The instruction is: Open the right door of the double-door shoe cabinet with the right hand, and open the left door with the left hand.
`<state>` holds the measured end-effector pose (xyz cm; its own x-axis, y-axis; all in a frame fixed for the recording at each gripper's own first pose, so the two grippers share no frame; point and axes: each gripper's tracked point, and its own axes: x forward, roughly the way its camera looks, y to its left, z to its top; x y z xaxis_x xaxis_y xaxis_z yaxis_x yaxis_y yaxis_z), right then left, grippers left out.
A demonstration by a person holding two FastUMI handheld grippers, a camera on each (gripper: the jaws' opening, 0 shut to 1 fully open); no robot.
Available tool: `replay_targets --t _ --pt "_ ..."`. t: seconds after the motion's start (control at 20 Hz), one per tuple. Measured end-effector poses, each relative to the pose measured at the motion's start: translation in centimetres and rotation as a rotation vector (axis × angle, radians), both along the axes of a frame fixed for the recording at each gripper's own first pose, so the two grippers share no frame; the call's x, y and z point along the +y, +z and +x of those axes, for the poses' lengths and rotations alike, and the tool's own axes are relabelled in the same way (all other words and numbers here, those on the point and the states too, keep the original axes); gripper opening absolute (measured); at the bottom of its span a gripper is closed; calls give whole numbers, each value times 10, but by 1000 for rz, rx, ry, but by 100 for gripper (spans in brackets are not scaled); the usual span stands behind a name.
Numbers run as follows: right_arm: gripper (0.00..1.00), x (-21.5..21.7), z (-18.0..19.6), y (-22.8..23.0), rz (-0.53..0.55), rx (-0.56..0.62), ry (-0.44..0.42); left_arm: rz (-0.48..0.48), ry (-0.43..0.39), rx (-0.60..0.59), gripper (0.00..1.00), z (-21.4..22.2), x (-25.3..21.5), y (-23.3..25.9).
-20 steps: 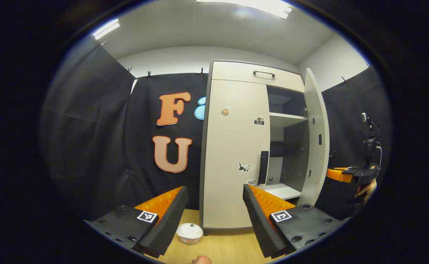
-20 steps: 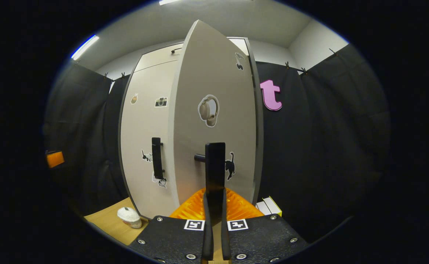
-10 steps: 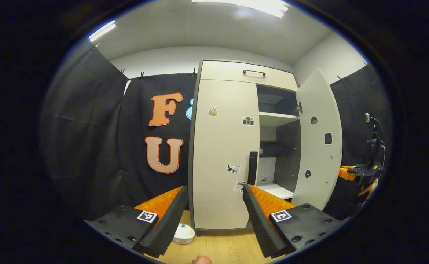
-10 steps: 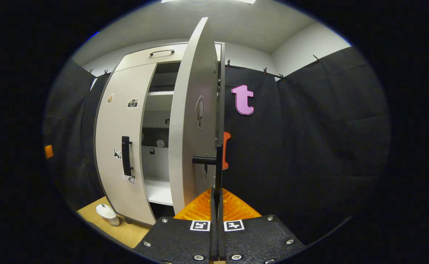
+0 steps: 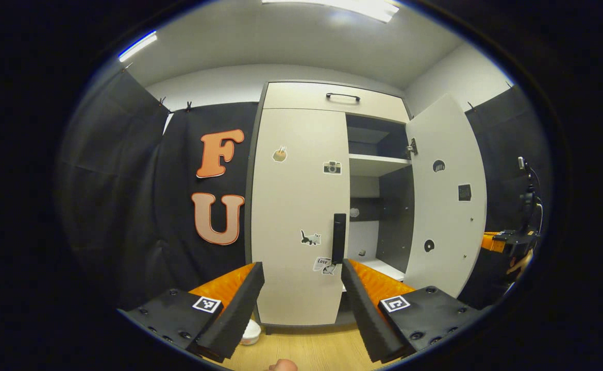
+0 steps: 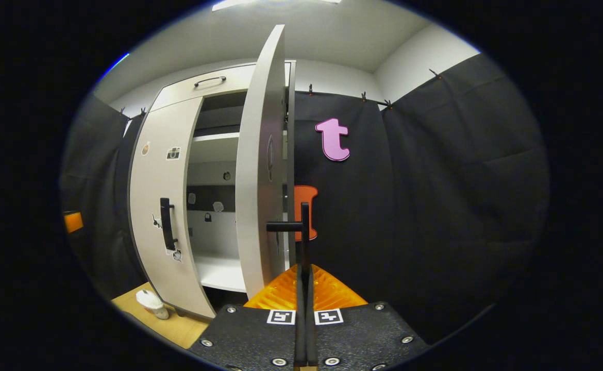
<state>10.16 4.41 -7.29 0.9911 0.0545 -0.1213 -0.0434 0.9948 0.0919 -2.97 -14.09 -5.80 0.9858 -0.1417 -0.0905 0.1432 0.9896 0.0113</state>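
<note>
The shoe cabinet (image 5: 301, 98) stands upright against the black booth wall, resting on a wooden floor (image 5: 312, 348). All positions below are given relative to this cabinet.

Right door (image 5: 448, 196): swung wide open, hinged at the cabinet's right edge, its inner face turned toward the left gripper view. In the right gripper view the same door is seen nearly edge-on. Its black bar handle (image 6: 304, 226) stands out from the outer face.

Right gripper (image 6: 305, 314): fingers brought together with the lower end of that handle pinched between them; both pads appear to press on it. In the left gripper view this gripper sits at the far right, beyond the open door, with part of a hand below it.

Left door (image 5: 299, 216): closed, flush with the cabinet front. It carries several small stickers and a vertical black handle (image 5: 338, 238) near its inner edge.

Left gripper (image 5: 301, 299): fingers spread wide apart, holding nothing, positioned in front of the lower part of the left door and apart from it. The right finger (image 5: 363, 304) lies just below the left door's handle in that view; contact is not evident.

Interior: white shelves (image 5: 376, 164) and a dark back panel are exposed behind the open right door.

A small white bowl (image 6: 149, 301) sits on the floor near the cabinet's front left corner.

A top drawer front with a black handle (image 5: 342, 96) spans the cabinet above both doors.
</note>
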Motion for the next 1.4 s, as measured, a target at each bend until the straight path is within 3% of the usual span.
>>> replay_targets --t 0.15,0.25,0.4,0.5,0.6,0.65,1.0,1.4 --pt "0 0 -9 0 47 11 46 -4 -19 0 96 13 -19 -1" --pt "10 -10 -9 -2 32 -2 16 -9 -38 2 96 21 -34 -4" --pt "72 -21 -18 9 31 -35 -25 -4 -70 18 96 39 -60 -16" --pt "89 -25 -22 13 40 -51 -48 3 -84 28 96 52 -76 -24" --pt "99 -31 -24 15 37 -68 -65 9 -77 28 96 70 -86 -30" --pt "93 -32 -25 16 34 -73 -67 8 -72 29 96 79 -89 -32" --pt "93 -34 -26 14 45 -83 -64 11 -25 16 96 152 -91 -43" --pt "93 -39 -28 14 50 -99 -97 12 -35 31 96 195 -100 -61"
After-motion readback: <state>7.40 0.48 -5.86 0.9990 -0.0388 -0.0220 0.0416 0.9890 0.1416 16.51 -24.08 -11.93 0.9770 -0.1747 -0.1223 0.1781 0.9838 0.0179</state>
